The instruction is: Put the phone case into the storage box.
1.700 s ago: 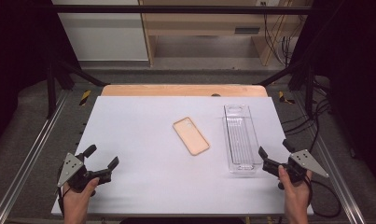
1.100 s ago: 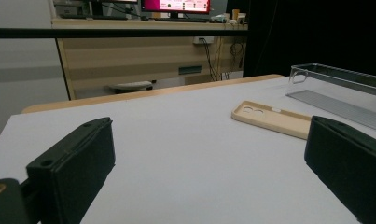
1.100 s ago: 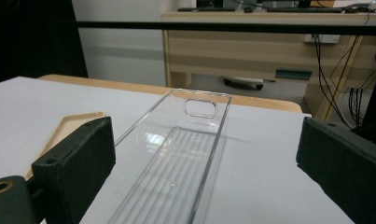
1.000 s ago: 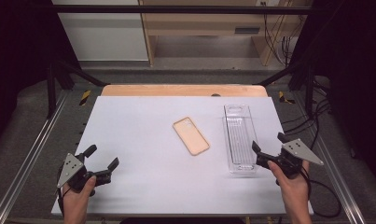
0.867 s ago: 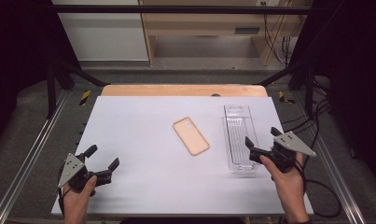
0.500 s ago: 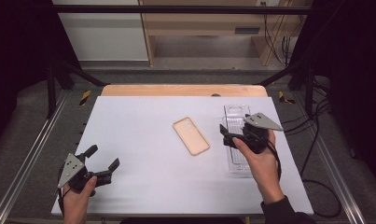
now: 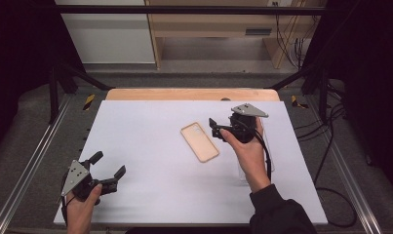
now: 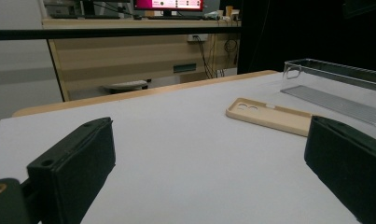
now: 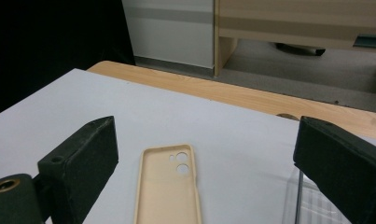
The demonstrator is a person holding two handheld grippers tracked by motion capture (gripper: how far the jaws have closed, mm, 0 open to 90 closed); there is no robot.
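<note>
So the right gripper (image 7: pixel 219 127) is hanging over the white table (image 7: pixel 150 146) with its jaws spread wide and nothing between them. The beige phone case (image 7: pixel 199 142) is lying flat, open side up, just ahead of and below that gripper's tips. In the right gripper view the case (image 9: pixel 169 189) is sitting right in the gap between the two black jaws, camera holes at the end pointing away from the tool. It's near but not touching as far as I can tell.

The clear plastic tray (image 7: pixel 255 146) is lying under and just behind the right hand (image 7: pixel 247 148), so most of it is getting covered by the wrist. Its corner (image 9: pixel 311 203) is peeking in beside the jaw on the right of that view.

The left gripper (image 7: pixel 106 170) is resting low at the near corner of the table, jaws also wide apart and empty. From it, the case (image 8: pixel 269 114) is lying well ahead and off toward its right jaw, with the tray (image 8: pixel 339 84) just beyond.
</note>
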